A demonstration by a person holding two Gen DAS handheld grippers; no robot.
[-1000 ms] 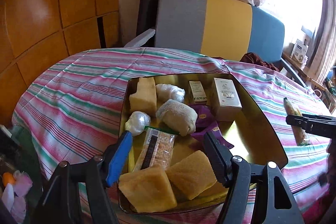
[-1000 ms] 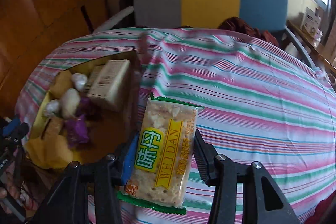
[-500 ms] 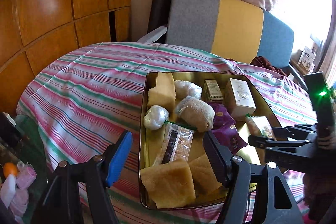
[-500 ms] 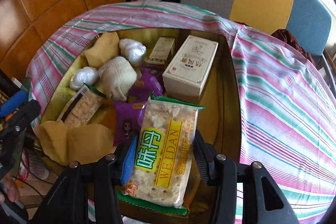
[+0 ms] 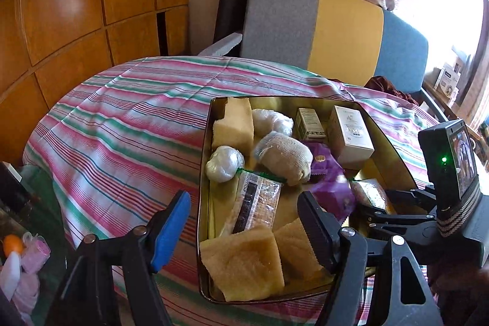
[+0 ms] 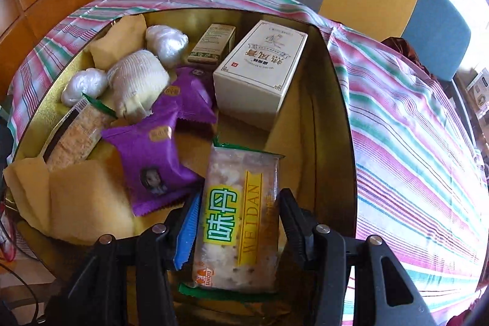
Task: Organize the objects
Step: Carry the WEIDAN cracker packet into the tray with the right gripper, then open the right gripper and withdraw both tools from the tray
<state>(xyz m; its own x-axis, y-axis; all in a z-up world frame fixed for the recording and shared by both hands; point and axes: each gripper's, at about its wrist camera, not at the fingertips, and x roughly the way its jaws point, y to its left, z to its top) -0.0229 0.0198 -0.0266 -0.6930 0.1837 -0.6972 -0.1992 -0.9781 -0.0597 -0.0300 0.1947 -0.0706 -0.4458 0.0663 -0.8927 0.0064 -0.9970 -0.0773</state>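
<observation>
My right gripper (image 6: 237, 226) is clamped on a WEIDAN cracker packet (image 6: 238, 222), both pads pressed against its long sides, and the packet hangs over the near right part of the gold tin tray (image 6: 336, 87), its far end toward twelve o'clock. At ten o'clock from the packet lie two purple snack packets (image 6: 152, 155), and at twelve o'clock a white carton (image 6: 262, 66) with a smaller box (image 6: 212, 43) at its nine o'clock. Toward ten and eleven o'clock sit a mesh-wrapped bundle (image 6: 137, 84) and two wrapped white lumps (image 6: 166, 42), with yellow sponge blocks (image 6: 82, 200) at nine o'clock. My left gripper (image 5: 244, 228) stands with its jaws apart and nothing between them, over the tray's near left corner; its jaws have just been opening a little. The tray rests on the striped cloth (image 5: 122, 124).
</observation>
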